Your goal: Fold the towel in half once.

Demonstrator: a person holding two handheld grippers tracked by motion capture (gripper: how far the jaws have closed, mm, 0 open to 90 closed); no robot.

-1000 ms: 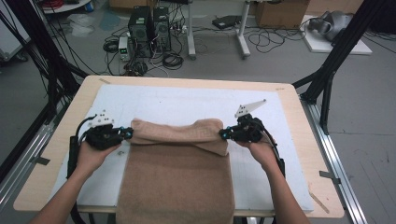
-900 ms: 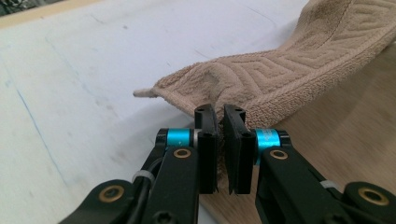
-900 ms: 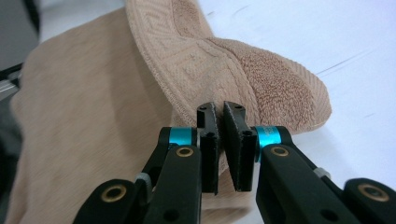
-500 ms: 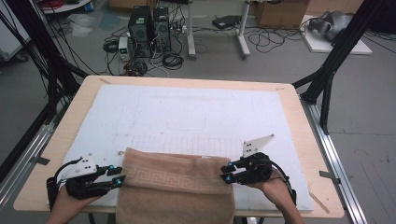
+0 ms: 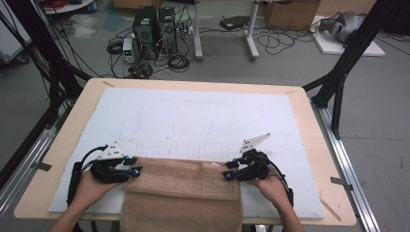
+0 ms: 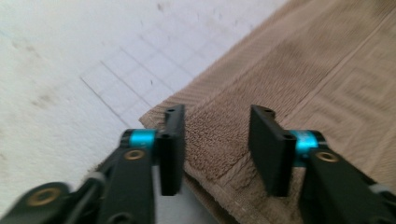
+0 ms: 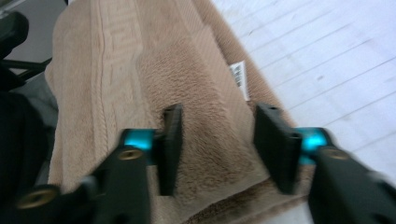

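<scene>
A folded tan towel is lying at the bottom centre of the high view, draping over the near edge of the table. The left gripper and right gripper are flanking its corners, jaws just opening, parted and gripping nothing. The right gripper view is showing a small white label, its print unreadable. The white mat beyond lies open.

white tag on towel, print unreadable
</scene>
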